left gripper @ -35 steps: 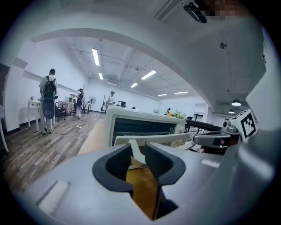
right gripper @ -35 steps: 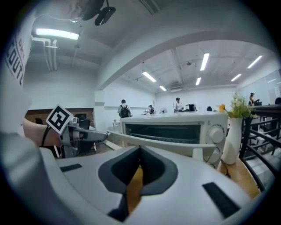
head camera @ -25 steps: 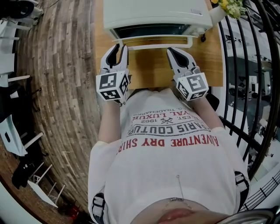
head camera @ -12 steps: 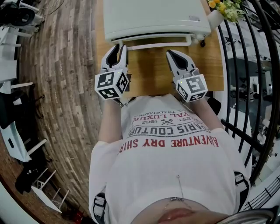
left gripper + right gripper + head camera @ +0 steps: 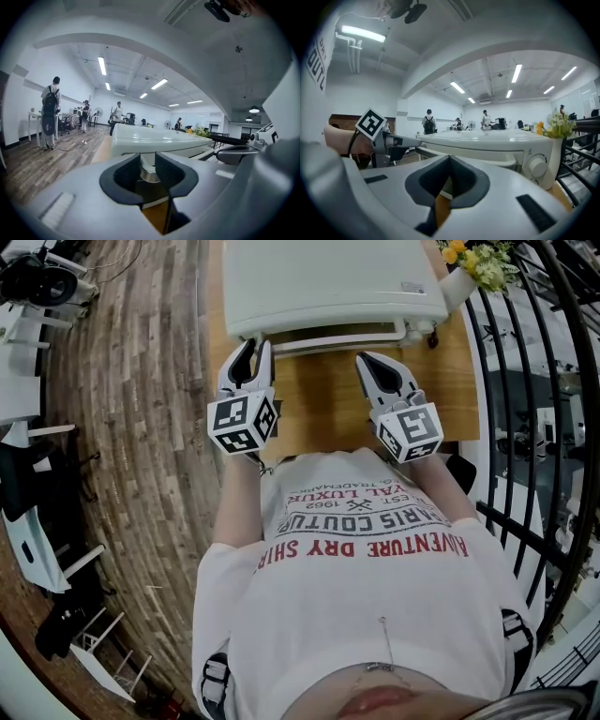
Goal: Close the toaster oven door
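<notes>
The cream toaster oven [image 5: 328,277] stands at the far end of the wooden table [image 5: 328,399]. Its door is up against the front and no dark opening shows from the head view. The white door handle [image 5: 347,337] runs along the front edge. My left gripper [image 5: 253,348] sits at the handle's left end, jaws parted by a narrow gap; the handle's post shows through that gap [image 5: 148,159]. My right gripper [image 5: 366,360] is just short of the handle's right part, with its tips together [image 5: 449,158] and nothing between them.
A control knob [image 5: 536,165] sits on the oven's right side. A vase of flowers [image 5: 483,263] stands at the table's far right corner, beside a black railing [image 5: 544,427]. Plank floor [image 5: 141,427] lies to the left. People stand far off in the room [image 5: 49,112].
The door has swung up from partly open, with dark glass showing, to against the oven front. Both grippers followed the handle forward.
</notes>
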A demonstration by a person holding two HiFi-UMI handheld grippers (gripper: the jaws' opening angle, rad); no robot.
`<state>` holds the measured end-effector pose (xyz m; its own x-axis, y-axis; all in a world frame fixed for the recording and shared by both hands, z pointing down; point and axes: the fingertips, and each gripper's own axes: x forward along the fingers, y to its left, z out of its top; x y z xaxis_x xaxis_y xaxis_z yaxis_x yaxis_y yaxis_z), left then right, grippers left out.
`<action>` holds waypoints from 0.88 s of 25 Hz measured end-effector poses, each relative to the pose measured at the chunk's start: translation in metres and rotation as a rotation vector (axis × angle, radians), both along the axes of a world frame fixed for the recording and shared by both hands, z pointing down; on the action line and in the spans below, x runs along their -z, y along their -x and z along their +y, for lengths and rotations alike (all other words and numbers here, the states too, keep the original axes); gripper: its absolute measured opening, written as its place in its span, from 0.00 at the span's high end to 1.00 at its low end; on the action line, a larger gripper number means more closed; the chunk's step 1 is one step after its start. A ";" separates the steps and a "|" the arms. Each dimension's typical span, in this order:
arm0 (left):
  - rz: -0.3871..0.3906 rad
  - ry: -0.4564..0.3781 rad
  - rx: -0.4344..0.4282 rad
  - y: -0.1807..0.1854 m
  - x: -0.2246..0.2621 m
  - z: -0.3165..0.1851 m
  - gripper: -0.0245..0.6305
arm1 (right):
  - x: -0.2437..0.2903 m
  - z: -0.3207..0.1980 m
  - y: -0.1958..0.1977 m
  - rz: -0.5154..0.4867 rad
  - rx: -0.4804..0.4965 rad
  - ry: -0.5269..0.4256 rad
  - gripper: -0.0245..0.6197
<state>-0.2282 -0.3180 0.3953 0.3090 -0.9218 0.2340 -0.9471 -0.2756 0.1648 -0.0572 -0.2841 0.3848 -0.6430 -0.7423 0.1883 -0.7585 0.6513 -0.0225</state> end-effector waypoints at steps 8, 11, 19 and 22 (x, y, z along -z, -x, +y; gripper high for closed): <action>-0.089 -0.065 -0.001 0.002 0.018 0.001 0.84 | 0.007 0.004 -0.004 -0.005 -0.001 -0.019 0.98; -0.131 -0.095 0.020 0.007 0.032 0.007 0.87 | 0.006 0.007 -0.004 0.004 0.006 -0.021 0.98; -0.161 -0.144 -0.041 -0.004 0.055 0.031 0.94 | 0.023 0.009 -0.004 0.014 0.010 -0.097 0.98; -0.172 -0.153 -0.064 -0.009 0.057 0.041 0.94 | 0.030 0.009 -0.004 0.007 0.011 -0.119 0.98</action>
